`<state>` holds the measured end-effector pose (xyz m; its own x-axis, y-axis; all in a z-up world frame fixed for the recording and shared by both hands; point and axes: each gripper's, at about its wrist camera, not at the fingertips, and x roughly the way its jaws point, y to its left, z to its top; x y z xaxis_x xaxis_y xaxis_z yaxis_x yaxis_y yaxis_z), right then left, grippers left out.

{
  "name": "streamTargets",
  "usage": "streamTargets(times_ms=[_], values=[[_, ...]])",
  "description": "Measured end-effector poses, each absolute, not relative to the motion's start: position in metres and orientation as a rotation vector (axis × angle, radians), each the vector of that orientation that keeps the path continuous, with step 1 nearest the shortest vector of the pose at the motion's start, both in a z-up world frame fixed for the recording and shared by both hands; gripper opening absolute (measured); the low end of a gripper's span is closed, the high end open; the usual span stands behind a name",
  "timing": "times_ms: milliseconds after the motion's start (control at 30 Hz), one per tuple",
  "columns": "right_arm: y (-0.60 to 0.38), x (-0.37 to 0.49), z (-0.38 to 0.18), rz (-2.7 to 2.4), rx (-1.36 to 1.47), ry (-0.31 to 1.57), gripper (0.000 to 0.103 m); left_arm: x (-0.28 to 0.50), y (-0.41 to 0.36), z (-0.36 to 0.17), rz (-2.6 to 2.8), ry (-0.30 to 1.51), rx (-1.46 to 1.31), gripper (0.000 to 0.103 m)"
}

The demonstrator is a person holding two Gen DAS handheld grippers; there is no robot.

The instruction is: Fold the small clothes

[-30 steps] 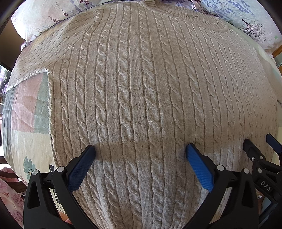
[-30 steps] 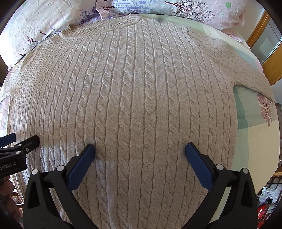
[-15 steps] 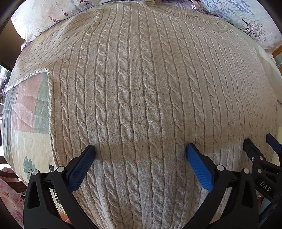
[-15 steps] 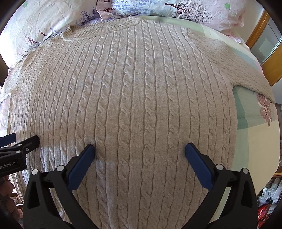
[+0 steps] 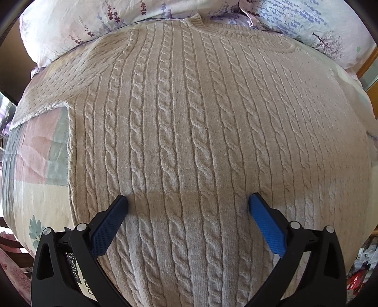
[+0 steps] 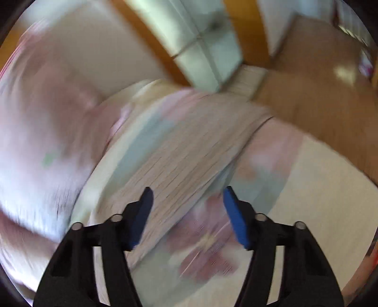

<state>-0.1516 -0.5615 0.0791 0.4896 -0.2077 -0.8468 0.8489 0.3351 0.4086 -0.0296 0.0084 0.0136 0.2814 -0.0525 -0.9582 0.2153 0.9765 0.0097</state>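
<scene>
Only blur surrounds the gaping right claw, while the wide left claw crops the sweater's hem.

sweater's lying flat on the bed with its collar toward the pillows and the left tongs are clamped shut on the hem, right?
Not quite: the left tongs are open, their jaws spread wide over the sweater and gripping nothing, as the left wrist view shows. The rest holds: the sweater lies flat on the bed with its collar toward the pillows.
</scene>
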Motion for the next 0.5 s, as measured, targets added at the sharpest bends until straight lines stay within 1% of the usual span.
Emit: streamTargets(times_ms=[33, 100, 133, 200, 233, 300, 367, 467, 500], values=[[-0.581, -0.156, 0.074, -0.816, 1.03, 0.764, 0.058, -0.026, 0.015, 0.018, -0.18, 1.266, 0.083, 0.102], [-0.611, -0.164, 0.06, -0.832, 1.135, 0.733, 0.05, -0.022, 0.033, 0.03, -0.191, 1.22, -0.069, 0.102], [-0.614, -0.166, 0.056, -0.827, 1.163, 0.712, 0.045, -0.021, 0.041, 0.035, -0.186, 1.192, -0.118, 0.102], [-0.62, -0.165, 0.055, -0.804, 1.173, 0.692, 0.032, -0.019, 0.057, 0.047, -0.149, 1.117, -0.17, 0.102], [-0.618, -0.163, 0.054, -0.796, 1.154, 0.701, 0.027, -0.019, 0.062, 0.05, -0.144, 1.089, -0.173, 0.102], [-0.615, -0.157, 0.056, -0.786, 1.094, 0.714, 0.008, -0.016, 0.076, 0.057, -0.126, 1.04, -0.164, 0.102], [-0.607, -0.153, 0.052, -0.807, 1.057, 0.707, 0.006, -0.008, 0.094, 0.066, -0.107, 1.0, -0.163, 0.102], [-0.579, -0.132, 0.091, -0.783, 0.857, 0.625, 0.006, 0.006, 0.131, 0.076, -0.021, 0.96, -0.241, 0.102], [-0.552, -0.113, 0.114, -0.718, 0.748, 0.605, 0.006, 0.009, 0.148, 0.079, 0.005, 0.948, -0.282, 0.102]])
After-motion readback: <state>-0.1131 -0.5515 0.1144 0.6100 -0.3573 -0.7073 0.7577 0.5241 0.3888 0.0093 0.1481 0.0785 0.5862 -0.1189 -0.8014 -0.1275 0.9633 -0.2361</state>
